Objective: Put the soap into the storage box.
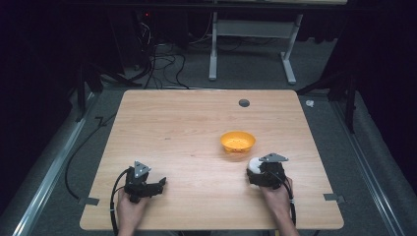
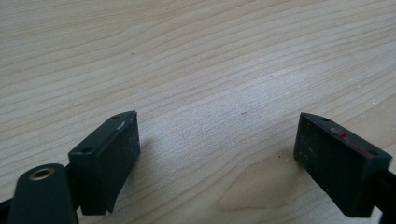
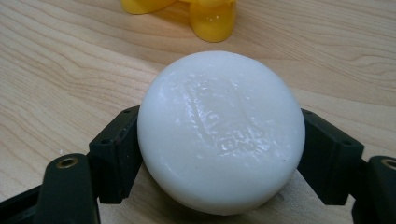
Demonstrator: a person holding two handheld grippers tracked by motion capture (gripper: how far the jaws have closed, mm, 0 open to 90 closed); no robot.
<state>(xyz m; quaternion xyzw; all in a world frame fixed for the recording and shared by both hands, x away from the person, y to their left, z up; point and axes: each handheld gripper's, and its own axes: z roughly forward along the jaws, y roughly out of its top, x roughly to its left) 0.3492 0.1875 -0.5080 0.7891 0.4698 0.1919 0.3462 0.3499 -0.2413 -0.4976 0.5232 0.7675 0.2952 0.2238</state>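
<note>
- High view: a wooden worktop [image 1: 196, 147] with a person's forearms entering at its near edge, one gripper in each hand. The left gripper [image 1: 161, 185] lies low on the worktop, its fingers spread and nothing between them. The right gripper [image 1: 254, 169] carries a white round soap bar [image 1: 254, 164] at its finger end. A yellow bowl [image 1: 237, 141] stands just beyond those fingers, near but apart from the bar.
- Left gripper view: the two black fingers [image 2: 112, 154] stand wide apart over bare wood grain, with no object between or ahead of them.
- Right gripper view: the fingers [image 3: 116, 154] press on opposite sides of the soap bar [image 3: 222, 130], which bulges well above and ahead of them. The yellow bowl's [image 3: 212, 18] foot is straight ahead of the fingertips. Whether the bar rests on the worktop or is lifted clear cannot be told.
- Risk, as a judgement: the bar looks smooth, glossy and rounded, and the fingers meet it on curved flanks. A tilt or quick swing toward the bowl could let it squirt forward out of the grip, and it might knock the light bowl aside.
</note>
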